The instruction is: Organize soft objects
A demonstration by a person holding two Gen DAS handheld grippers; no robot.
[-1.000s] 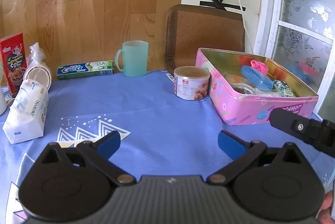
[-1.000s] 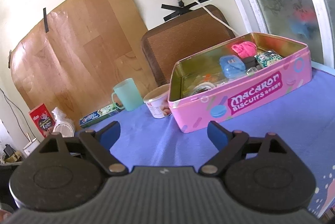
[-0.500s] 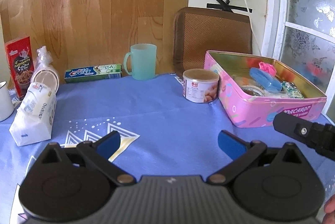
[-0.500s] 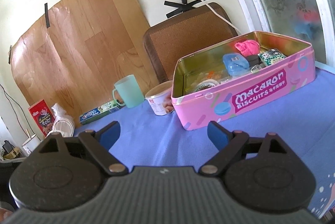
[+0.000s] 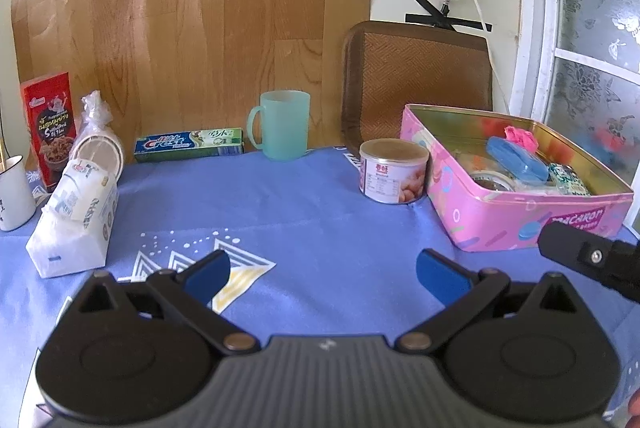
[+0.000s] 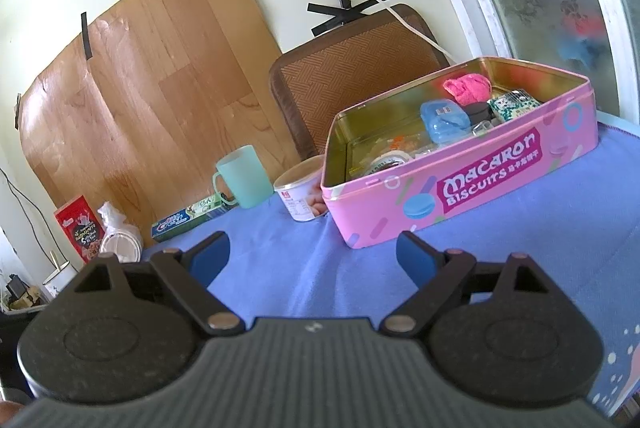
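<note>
The soft thing still out on the table is the white tissue pack [image 5: 74,224] — it lies on its side at the far left of the blue tablecloth [image 5: 320,220], well apart from the pink biscuit tin [image 5: 516,224] at the right. In the tin a pink crumpled cloth [image 6: 468,87] sits at the back end, beside a blue plastic case [image 6: 444,117] and a tape roll [image 5: 490,179]; there is bare floor at the tin's near-left end.

My left gripper [image 5: 322,270] hovers low over the cloth near the triangle print, blue pads spread wide, nothing between them. My right gripper [image 6: 312,252] is likewise spread and empty, pointed at the tin's long side; one of its black fingers pokes into the left view just in front of the tin.

Judgement: the step in hand is the reach for the tissue pack with the left. To do it well I would swing left and come in across the pack's narrow width, not its length — the wrapper will give, so close until the film dimples, no harder. Watch the white enamel mug [image 5: 14,193] and the bagged paper cups [image 5: 100,151] just behind the pack. The peanut can [image 5: 392,171] touching the tin's left end and the green mug [image 5: 282,125] sit on the carry path; lift clear before crossing.
</note>
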